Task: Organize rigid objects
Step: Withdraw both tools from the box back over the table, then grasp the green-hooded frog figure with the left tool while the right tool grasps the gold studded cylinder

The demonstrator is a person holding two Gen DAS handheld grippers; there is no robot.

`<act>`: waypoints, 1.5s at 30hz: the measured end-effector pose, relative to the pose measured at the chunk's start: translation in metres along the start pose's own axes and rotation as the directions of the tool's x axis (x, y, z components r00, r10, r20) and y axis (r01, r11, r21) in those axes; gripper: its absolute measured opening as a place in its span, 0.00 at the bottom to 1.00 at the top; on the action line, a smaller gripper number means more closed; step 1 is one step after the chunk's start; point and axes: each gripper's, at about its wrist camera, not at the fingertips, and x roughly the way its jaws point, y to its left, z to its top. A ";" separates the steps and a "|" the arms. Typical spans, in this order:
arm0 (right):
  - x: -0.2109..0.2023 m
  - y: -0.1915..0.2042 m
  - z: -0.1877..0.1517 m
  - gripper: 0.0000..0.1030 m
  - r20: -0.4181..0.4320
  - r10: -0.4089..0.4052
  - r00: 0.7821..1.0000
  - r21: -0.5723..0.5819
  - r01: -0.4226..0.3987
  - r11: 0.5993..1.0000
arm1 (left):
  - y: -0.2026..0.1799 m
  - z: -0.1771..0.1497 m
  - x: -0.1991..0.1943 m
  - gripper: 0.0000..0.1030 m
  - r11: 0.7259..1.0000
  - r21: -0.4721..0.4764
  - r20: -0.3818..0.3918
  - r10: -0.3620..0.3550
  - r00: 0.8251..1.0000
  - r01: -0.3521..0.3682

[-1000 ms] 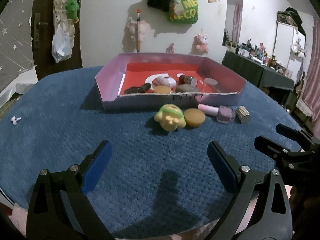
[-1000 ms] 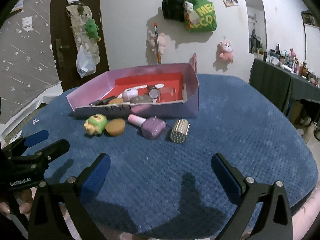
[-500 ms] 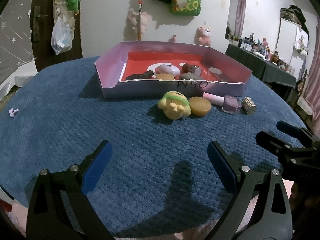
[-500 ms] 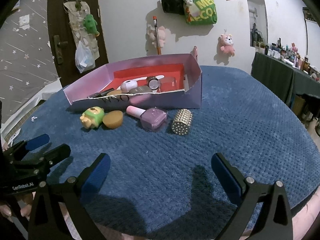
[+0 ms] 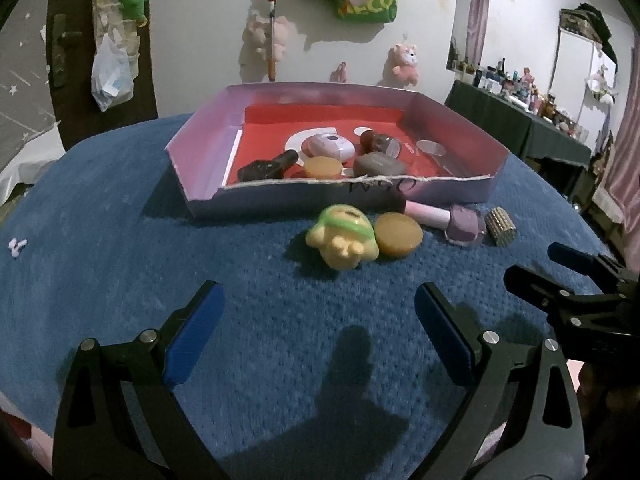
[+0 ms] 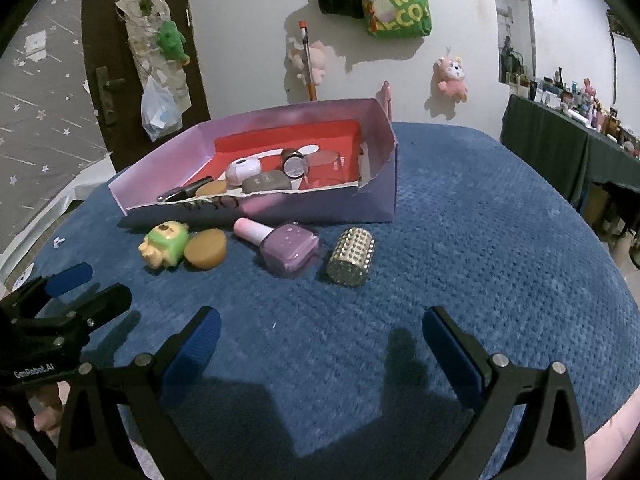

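A purple box (image 5: pixel 208 144) (image 6: pixel 384 196) with a red floor stands on the blue cloth and holds several small items. In front of it lie a yellow-green toy figure (image 5: pixel 343 237) (image 6: pixel 164 244), a tan round disc (image 5: pixel 399 234) (image 6: pixel 206 249), a purple nail polish bottle (image 5: pixel 452 222) (image 6: pixel 286 246) and a studded gold cylinder (image 5: pixel 501 226) (image 6: pixel 352 257). My left gripper (image 5: pixel 318 336) is open and empty, short of the toy. My right gripper (image 6: pixel 320 344) is open and empty, short of the bottle and cylinder.
The round table's blue cloth (image 5: pixel 100 220) drops off at the near and side edges. A small white piece (image 5: pixel 17 246) lies far left. A dark side table (image 6: pixel 560 148) with bottles stands at the right. Bags and plush toys hang on the wall.
Both grippers have moved forward toward the box and the loose items, which now look larger and closer. Both stay open and empty.
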 end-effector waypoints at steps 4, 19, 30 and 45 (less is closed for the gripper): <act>0.006 -0.004 0.010 0.97 -0.016 -0.004 1.000 0.001 0.004 1.000 | -0.001 0.012 0.008 0.94 1.000 0.007 -0.013 0.013 1.000 -0.013; 0.031 -0.021 0.035 0.79 -0.089 -0.005 0.996 0.021 0.007 1.000 | 0.001 0.040 0.043 0.89 0.999 0.038 -0.096 0.010 0.995 -0.006; 0.033 -0.028 0.038 0.68 -0.101 0.020 0.995 0.029 -0.018 0.999 | 0.004 0.042 0.056 0.85 0.999 0.040 -0.137 -0.012 0.991 0.018; 0.036 -0.030 0.033 0.60 -0.125 0.032 0.992 0.040 -0.028 0.999 | 0.001 0.041 0.054 0.81 0.998 0.068 -0.129 -0.011 0.992 0.020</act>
